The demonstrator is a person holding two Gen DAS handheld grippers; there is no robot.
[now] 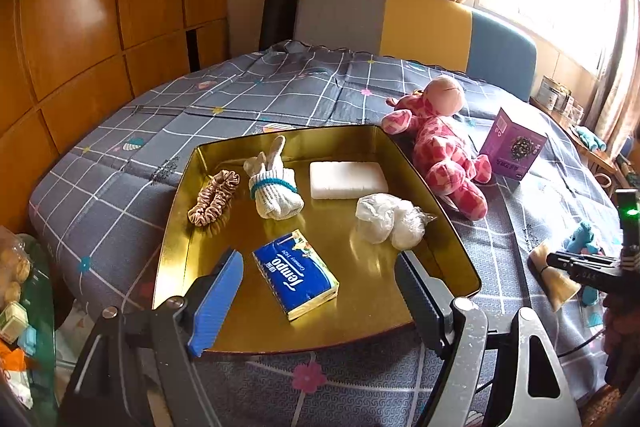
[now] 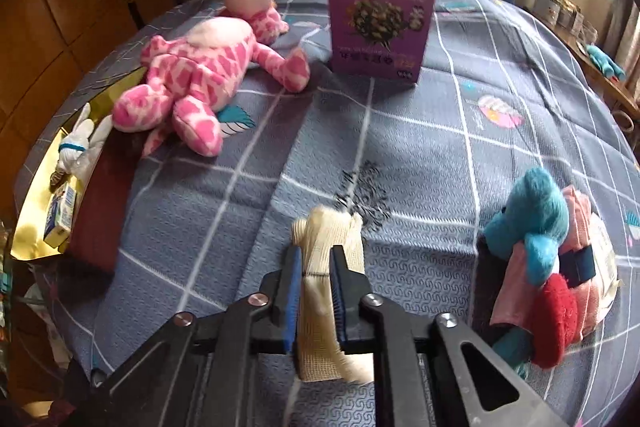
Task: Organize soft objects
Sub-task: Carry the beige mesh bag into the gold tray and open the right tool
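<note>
Your left gripper (image 1: 316, 301) hangs over the near end of the gold tray (image 1: 180, 195) with its jaws wide apart and nothing between the pads; the blue tissue pack (image 1: 295, 275) lies on the tray floor just below and between them. Also in the tray are a beige scrunchie (image 1: 213, 198), a rolled white glove (image 1: 274, 187), a white sponge (image 1: 347, 179) and a clear bag of white stuff (image 1: 390, 223). The tray sits on the grey checked bedspread (image 2: 420, 131). Your right gripper (image 2: 316, 267) has its jaws clamped on a cream mesh cloth bundle (image 2: 328, 239), pinching it at the middle so that it bulges out above and below the pads. To its right lies a heap with a teal plush toy (image 2: 536, 223), pink cloth and something red. The pink giraffe toy (image 2: 192, 75) lies beside the tray's far corner, and a purple box (image 2: 380, 27) stands upright just beyond it.
</note>
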